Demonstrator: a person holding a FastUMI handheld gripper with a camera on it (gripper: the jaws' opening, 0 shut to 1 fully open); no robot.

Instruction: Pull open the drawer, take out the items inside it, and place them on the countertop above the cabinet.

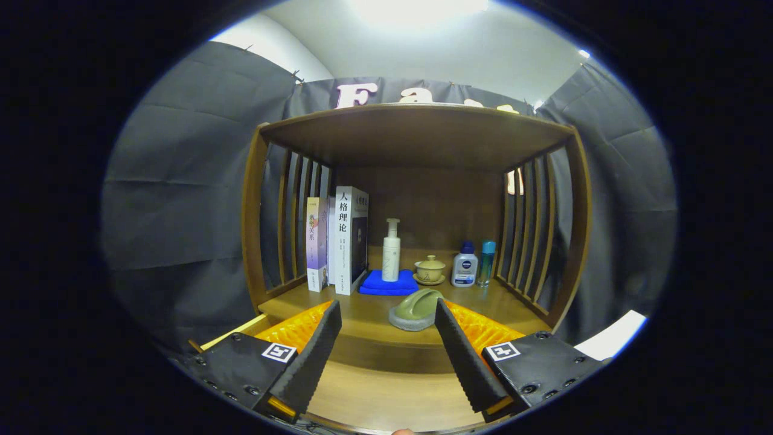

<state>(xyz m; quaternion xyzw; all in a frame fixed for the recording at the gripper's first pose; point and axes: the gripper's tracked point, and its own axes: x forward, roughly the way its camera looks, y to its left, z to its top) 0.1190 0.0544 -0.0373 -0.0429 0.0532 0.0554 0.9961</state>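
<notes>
The gripper [386, 320] faces a wooden cabinet [416, 139] with slatted sides, and its two fingers stand well apart with nothing held between them. On the countertop [362, 314], just ahead of the fingers and close to the inner edge of the right finger, lies a green-grey curved dish [415, 308] near the front edge. Farther back, two upright books [338, 241] stand against the left slats, the taller one to the right of the shorter. Beside them lies a folded blue cloth [386, 284], and a white pump bottle [391, 251] stands upright on it. To the right of the cloth sits a small lidded cup on a saucer [429, 269], then a white bottle with a blue cap [464, 264], then a slim teal bottle [486, 263] just beside the right slats. Below the countertop's front edge, between the fingers, a lighter wooden surface [386, 393] shows; whether this is the drawer, and whether it is pulled out, cannot be told. A white sheet [610, 335] lies beyond the right finger, outside the cabinet.
</notes>
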